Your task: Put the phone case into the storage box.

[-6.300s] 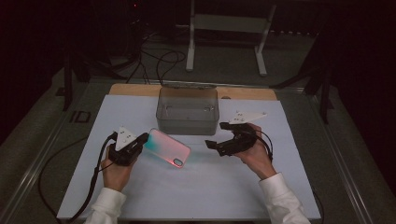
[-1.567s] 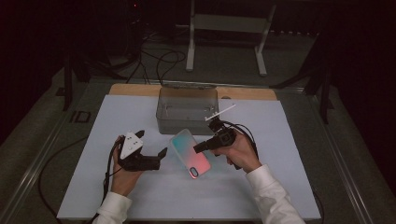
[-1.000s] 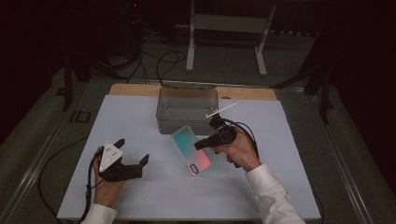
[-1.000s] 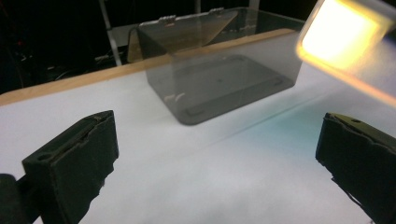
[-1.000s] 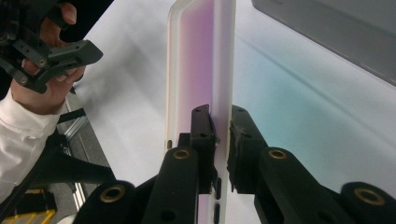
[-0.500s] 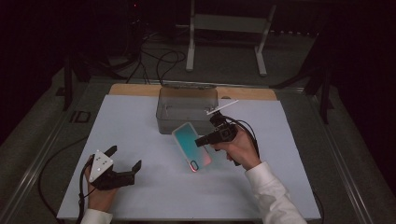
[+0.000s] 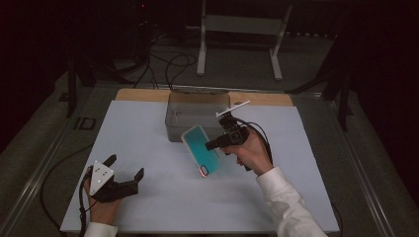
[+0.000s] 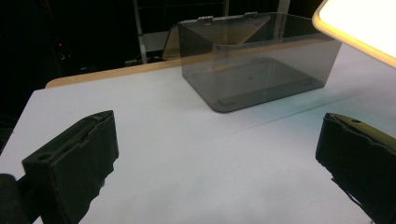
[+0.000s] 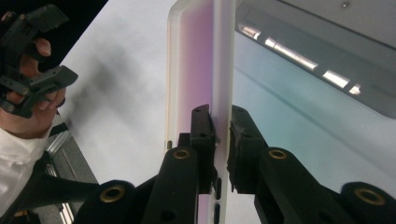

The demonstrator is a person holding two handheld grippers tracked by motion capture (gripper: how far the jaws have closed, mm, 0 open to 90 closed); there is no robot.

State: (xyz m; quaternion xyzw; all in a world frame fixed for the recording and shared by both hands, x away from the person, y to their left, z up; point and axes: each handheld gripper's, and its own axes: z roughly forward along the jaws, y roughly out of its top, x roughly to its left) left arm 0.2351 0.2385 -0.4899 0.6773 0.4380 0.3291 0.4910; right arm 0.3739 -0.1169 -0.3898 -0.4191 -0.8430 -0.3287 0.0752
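One pink-and-teal glossy phone, one smoky clear plastic box.
Right gripper pinches the phone's edge; left gripper spread wide, empty.

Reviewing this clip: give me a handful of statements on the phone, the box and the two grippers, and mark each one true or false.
1. The right gripper is clamped on the edge of the phone. True.
2. The phone lies flat on the white table. False: it is held tilted above the table, in front of the box.
3. The left gripper holds the phone too. False: its jaws stand wide apart with nothing between them, near the table's front left.
4. The clear box is open at the top and holds nothing. True.
5. The phone is already inside the box. False: it is outside, just in front of the box's near wall.
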